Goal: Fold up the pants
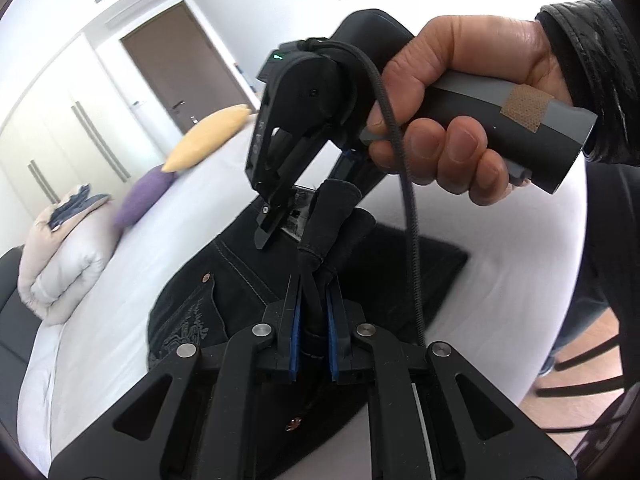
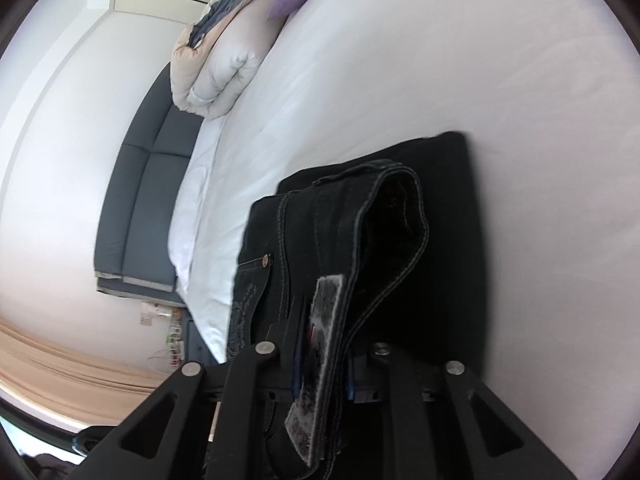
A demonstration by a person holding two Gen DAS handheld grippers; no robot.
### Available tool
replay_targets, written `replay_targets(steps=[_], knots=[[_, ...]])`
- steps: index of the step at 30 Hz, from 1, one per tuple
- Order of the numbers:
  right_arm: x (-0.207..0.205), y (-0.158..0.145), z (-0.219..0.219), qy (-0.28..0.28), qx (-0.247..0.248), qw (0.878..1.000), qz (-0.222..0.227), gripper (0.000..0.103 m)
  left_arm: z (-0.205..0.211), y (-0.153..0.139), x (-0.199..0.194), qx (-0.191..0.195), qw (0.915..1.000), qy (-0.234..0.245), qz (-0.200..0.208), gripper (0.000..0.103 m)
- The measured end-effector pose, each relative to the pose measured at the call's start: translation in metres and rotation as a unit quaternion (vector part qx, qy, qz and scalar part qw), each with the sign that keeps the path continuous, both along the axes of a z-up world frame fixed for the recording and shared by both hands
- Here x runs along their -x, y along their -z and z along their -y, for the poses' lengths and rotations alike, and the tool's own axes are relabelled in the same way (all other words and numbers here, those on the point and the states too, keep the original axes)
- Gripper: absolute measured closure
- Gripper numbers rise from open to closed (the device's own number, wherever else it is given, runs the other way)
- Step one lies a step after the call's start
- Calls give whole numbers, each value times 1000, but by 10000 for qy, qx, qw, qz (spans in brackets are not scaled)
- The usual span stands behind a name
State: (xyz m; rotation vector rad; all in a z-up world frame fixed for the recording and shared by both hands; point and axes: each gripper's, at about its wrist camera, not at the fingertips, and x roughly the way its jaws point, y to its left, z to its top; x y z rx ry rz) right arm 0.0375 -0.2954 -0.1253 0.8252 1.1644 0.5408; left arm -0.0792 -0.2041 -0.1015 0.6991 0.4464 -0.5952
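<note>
My left tongs are clamped on a bunched fold of the black pants, which lie on the white bed just ahead and below. My right tongs pinch the waistband, its label sticking up between the pads. My right hand grips its handle above and ahead of the left tongs.

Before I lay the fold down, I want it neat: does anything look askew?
Yes. The pants hang bunched between the left gripper and right gripper; the waistband loops open and a grey patch sticks out.
</note>
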Motion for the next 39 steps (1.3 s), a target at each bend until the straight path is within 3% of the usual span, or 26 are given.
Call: replay_targets(steps=[10, 12, 17, 21, 22, 24, 25, 27, 30, 33, 34, 35, 37, 39], knots=[[4, 9, 14, -170, 445, 9985, 282, 86, 16, 15, -29, -245, 9993, 78, -280, 93], [7, 16, 13, -211, 554, 9977, 328, 84, 19, 17, -29, -260, 9992, 92, -289, 88], [26, 7, 29, 75, 445, 9981, 415, 58, 0, -5, -28, 214, 9968, 176, -750, 79], [48, -10, 47, 540, 821, 9942, 432, 55, -39, -26, -29, 758, 9916, 94, -1046, 78], [55, -17, 51, 679, 974, 9920, 434, 57, -49, -31, -34, 907, 9896, 1, -1114, 78], [65, -31, 52, 750, 917, 9911, 611, 85, -67, -40, -48, 1152, 9846, -206, -1296, 78], [67, -37, 49, 744, 912, 9907, 685, 88, -77, -43, -57, 1289, 9813, -332, -1390, 78], [69, -50, 34, 570, 952, 9898, 896, 89, -91, -50, -81, 1520, 9736, -632, -1580, 78], [60, -48, 7, 249, 1252, 9878, 888, 89, -103, -45, -139, 1495, 9652, -1127, -1827, 78], [52, -31, -9, 151, 1674, 9834, 679, 90, -104, -24, -184, 1134, 9574, -1615, -2109, 78], [53, -26, -11, 117, 1798, 9814, 664, 97, -101, -8, -195, 871, 9548, -1745, -2244, 78], [56, -19, -15, 42, 1939, 9790, 623, 103, -100, 1, -198, 763, 9533, -1763, -2330, 78], [65, -13, -21, 3, 2166, 9734, 752, 103, -99, 8, -188, 684, 9585, -1806, -2095, 78], [77, -15, -23, 9, 2263, 9694, 954, 103, -100, 8, -179, 704, 9584, -1881, -2027, 78]])
